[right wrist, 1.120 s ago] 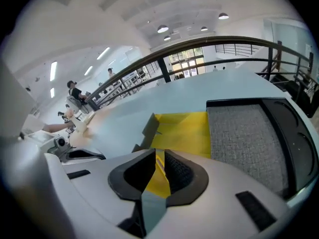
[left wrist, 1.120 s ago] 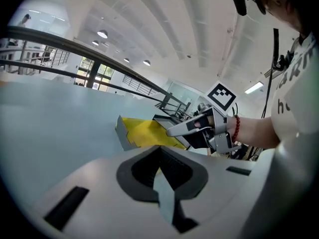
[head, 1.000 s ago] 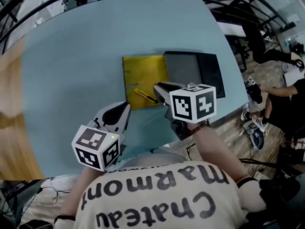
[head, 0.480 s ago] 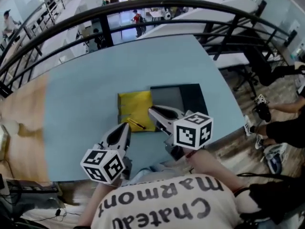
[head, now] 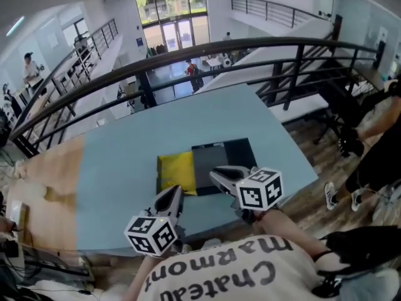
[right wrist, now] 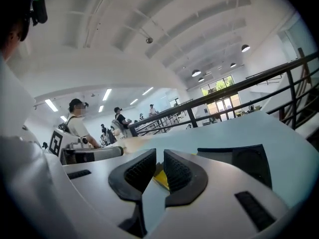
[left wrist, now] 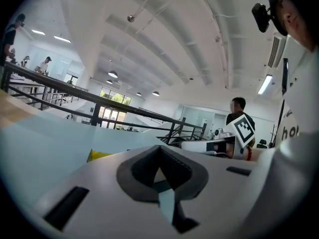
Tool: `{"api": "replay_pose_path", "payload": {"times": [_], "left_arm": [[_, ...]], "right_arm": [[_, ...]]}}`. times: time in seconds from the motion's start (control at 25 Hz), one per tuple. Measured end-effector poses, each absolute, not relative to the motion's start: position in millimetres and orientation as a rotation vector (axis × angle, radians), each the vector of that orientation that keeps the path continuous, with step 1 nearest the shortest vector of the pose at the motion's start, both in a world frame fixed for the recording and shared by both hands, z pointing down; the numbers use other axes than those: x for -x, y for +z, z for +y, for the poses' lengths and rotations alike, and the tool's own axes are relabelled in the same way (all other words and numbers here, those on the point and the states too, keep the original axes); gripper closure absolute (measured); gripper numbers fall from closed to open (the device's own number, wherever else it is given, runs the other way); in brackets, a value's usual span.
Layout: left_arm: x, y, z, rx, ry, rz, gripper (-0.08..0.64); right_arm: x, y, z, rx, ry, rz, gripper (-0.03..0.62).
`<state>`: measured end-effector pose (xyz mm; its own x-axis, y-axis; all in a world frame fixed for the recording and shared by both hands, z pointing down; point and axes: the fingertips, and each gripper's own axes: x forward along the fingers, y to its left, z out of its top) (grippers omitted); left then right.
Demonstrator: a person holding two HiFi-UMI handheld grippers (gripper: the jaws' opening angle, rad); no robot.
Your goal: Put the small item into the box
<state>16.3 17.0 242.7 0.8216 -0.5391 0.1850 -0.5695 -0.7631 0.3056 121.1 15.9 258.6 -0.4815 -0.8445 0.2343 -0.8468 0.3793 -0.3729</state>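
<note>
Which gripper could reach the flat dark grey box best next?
Right, probably. The right gripper reaches over the flat dark grey box in the head view, jaws slightly apart. The left gripper, jaws shut, points at the flat yellow sheet.

Yellow box [head: 175,172] lies flat (low, square), dark lid [head: 223,162] touching alongside.

The left gripper [head: 174,193] and right gripper [head: 217,175] hang side by side above the near edge of the desk [head: 119,162], pointing forward. The left jaws meet at their tips; the right jaws stand narrowly apart, empty.
</note>
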Motion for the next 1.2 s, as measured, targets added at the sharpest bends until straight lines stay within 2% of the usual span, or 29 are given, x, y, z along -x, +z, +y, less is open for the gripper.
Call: {"api": "replay_pose_path", "payload": {"times": [0.48,1.2], "left_arm": [[-30.0,242.6,55.3,-2.651,0.1,-0.881,0.558],[-13.6,246.2,77.2,-2.642,0.114,-0.967,0.558]], "right_arm": [[-160.5,275.6,67.2,-1.603,0.694,-2.519,0.532],[-156.9,288.7,78.5,-1.574,0.7,-2.498,0.543]]}}
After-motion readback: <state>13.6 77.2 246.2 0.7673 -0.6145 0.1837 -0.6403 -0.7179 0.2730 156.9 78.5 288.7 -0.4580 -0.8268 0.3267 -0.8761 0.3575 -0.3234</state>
